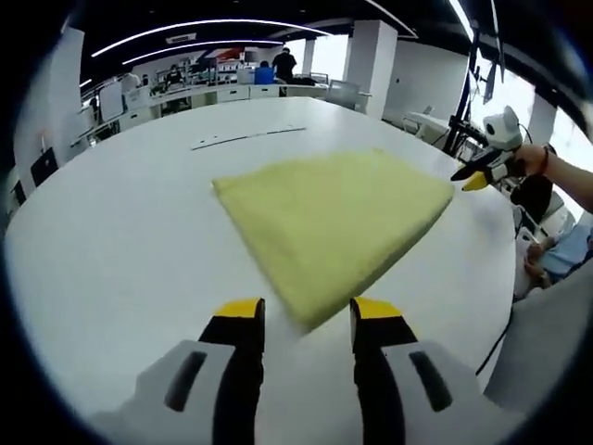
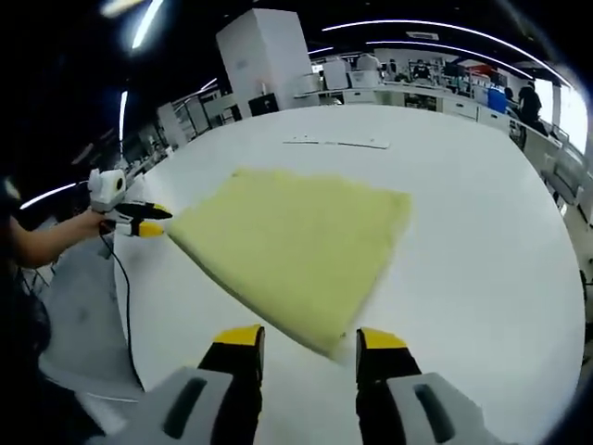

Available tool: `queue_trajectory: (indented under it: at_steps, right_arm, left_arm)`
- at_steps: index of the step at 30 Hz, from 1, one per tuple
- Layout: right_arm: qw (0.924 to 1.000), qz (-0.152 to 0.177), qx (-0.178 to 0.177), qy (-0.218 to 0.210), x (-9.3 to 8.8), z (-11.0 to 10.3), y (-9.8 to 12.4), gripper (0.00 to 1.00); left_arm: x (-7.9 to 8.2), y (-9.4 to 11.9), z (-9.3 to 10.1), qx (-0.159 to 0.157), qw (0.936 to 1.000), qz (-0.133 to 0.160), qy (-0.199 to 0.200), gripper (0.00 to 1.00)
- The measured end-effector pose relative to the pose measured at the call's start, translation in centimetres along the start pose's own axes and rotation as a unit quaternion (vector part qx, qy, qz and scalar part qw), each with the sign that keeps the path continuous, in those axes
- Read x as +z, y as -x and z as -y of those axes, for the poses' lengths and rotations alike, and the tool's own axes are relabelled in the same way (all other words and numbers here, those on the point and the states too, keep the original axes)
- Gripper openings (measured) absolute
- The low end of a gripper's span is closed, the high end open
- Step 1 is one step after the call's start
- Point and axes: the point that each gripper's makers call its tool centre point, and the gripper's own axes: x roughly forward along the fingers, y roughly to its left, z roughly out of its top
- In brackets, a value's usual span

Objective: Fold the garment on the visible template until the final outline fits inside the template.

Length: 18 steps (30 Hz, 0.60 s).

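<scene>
Pale yellow garment (image 1: 338, 222) (image 2: 292, 246), folded flat on the white table (image 1: 120, 241), one corner pointing to 6 o'clock.

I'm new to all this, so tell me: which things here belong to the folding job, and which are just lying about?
Part of the job:
yellow cloth
white table
left tongs, open
right tongs, open

Just lying about:
thin strip at the table's far side
desks in the background
black cable hanging off the table's edge
</scene>
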Motion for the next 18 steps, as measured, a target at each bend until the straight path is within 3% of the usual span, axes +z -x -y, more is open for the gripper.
queue_trajectory:
  at_steps: [7,13,18]
  right_arm:
    - [0.9999,-0.013,-0.001,0.003,-1.2,0.3,-0.6,0.22]
    - [0.9999,-0.011,-0.007,0.003,-1.3,0.6,-0.7,0.15]
    - [0.9999,-0.007,-0.008,0.0,-1.1,1.0,-0.8,0.01]
  left_arm:
    - [-0.8,-0.3,-0.5,0.004,0.9999,-0.008,0.014,0.15]
    - [-1.0,-0.3,-0.4,-0.001,0.9998,-0.01,0.02,0.09]
    - [-1.2,-0.5,-0.3,-0.007,0.9997,-0.015,0.018,0.04]
